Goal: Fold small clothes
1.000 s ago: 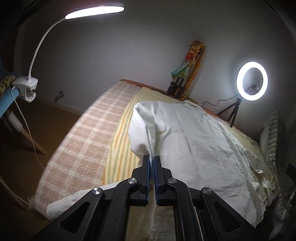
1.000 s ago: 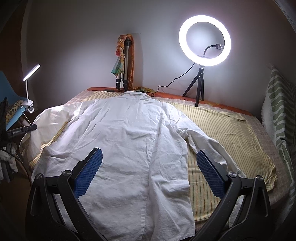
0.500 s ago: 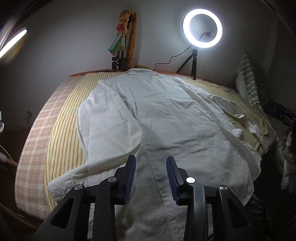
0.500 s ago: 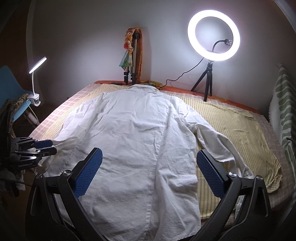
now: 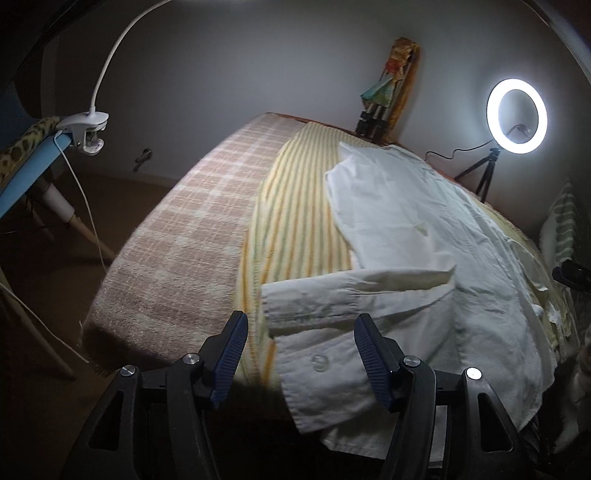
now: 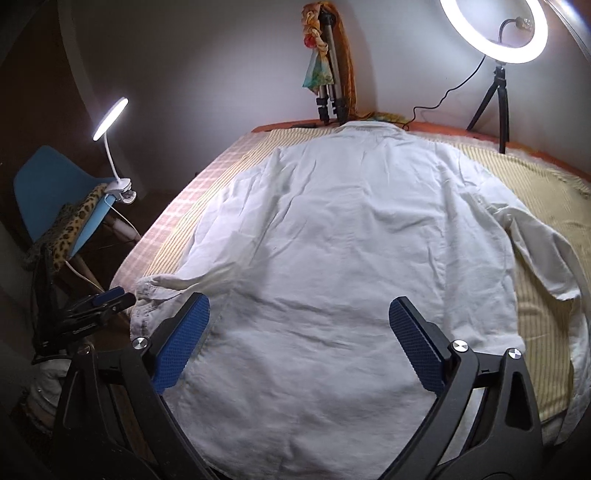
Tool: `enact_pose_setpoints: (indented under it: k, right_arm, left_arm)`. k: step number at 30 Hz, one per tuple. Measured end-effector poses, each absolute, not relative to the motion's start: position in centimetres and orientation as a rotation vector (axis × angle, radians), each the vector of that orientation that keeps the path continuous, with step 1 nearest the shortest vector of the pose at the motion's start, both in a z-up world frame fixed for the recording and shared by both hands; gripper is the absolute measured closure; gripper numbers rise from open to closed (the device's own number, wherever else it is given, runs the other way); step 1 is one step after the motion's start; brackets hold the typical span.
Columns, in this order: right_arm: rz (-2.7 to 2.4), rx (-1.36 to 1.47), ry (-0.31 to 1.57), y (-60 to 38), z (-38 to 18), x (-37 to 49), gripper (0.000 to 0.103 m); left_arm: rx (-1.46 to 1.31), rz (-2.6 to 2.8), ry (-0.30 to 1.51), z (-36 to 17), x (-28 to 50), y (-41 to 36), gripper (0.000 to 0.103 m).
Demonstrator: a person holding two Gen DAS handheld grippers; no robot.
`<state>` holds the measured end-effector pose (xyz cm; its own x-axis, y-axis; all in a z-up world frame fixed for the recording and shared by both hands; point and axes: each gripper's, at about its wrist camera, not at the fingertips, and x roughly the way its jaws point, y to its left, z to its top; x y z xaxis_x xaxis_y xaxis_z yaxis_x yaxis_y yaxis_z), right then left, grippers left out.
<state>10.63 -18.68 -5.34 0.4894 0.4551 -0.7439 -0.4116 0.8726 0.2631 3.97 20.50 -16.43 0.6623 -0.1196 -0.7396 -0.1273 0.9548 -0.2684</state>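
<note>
White shirt (image 6: 351, 258) lies back-up, sleeve (image 5: 332, 299) laid beside its hem for folding; left gripper (image 5: 301, 354) and right gripper (image 6: 299, 343) both gape, released

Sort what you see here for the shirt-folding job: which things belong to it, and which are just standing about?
Belongs to the job:
white shirt
left gripper, open
right gripper, open
striped blanket underneath

Just about:
ring light
clip lamp
blue chair
folded tripod
</note>
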Motion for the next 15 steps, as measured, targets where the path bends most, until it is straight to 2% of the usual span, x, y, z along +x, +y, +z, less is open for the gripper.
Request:
enact_pose_setpoints:
  k: [2,4,6,8,9,15]
  right_arm:
    - [0.537,0.067,0.945,-18.0,-6.0,10.6,0.003]
    - [0.537,0.069,0.961,-17.7,-6.4,10.5,0.003]
    - [0.533,0.061,0.972,-17.5,-6.8,10.4,0.003]
    - [0.527,0.052,0.985,-17.5,-7.1,10.4,0.003]
    - [0.523,0.049,0.992,-17.4,-7.3,10.5,0.003]
    - [0.527,0.059,1.022,-17.3,-7.9,11.1,0.004]
  left_arm:
    - [-0.32,0.014,0.856,-17.3,4.6,21.0,0.044]
    - [-0.314,0.004,0.865,-17.9,5.2,21.0,0.052]
    - [-0.29,-0.018,0.863,-18.1,5.3,20.5,0.078]
    - [-0.254,-0.035,0.852,-18.2,5.3,19.8,0.086]
    - [-0.24,-0.046,0.847,-18.1,5.2,19.5,0.098]
    - [-0.252,-0.087,0.775,-15.7,3.6,19.4,0.102]
